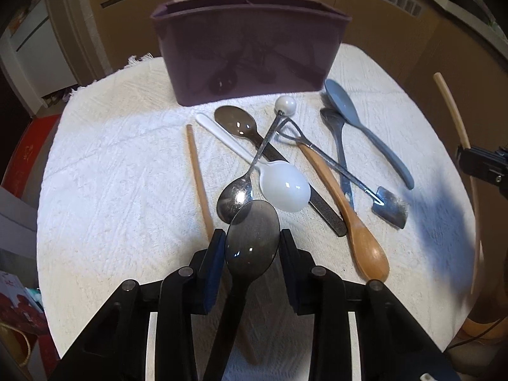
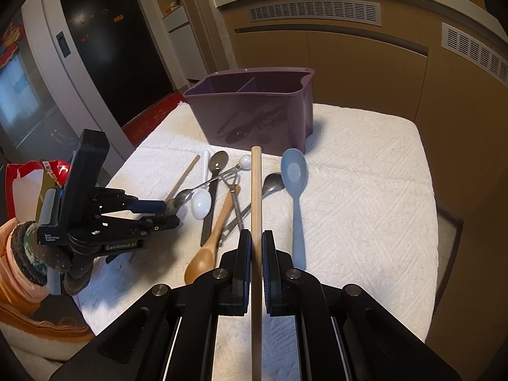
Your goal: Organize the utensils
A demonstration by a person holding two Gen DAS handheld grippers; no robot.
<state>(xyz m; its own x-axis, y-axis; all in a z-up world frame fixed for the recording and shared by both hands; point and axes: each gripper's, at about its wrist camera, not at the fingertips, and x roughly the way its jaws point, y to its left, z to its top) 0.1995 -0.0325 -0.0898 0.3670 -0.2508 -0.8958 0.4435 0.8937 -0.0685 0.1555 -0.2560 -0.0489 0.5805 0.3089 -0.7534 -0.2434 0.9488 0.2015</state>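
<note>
I have a smoky translucent spoon [image 1: 252, 238] between the fingers of my left gripper [image 1: 250, 244]; the jaws stand either side of its bowl with slight gaps showing, so I cannot tell whether they clamp it, and its handle runs back under the gripper body. My right gripper [image 2: 255, 247] is closed on a pale wooden stick [image 2: 256, 222], which passes straight between the pads and points toward the purple caddy [image 2: 250, 108].

The caddy stands upright at the far side of the white textured cloth [image 2: 365, 190], with a divider visible inside it. In front of the caddy lies the loose pile: a second smoky spoon [image 1: 236, 120] nearest its front wall, a white plastic spoon [image 1: 284, 185] crossing over that spoon's handle, and a metal spoon with a white ball end [image 1: 254, 162] lying across both. Just right of those, a wooden spoon [image 1: 352, 219] rests with its bowl toward me, a small metal shovel-shaped utensil [image 1: 389, 206] laid across it. Further right of the caddy's corner sit a dark metal spoon [image 1: 336, 127] and a grey-blue plastic spoon [image 1: 346, 104], side by side. A thin wooden chopstick [image 1: 198, 171] lies left of the pile.
</note>
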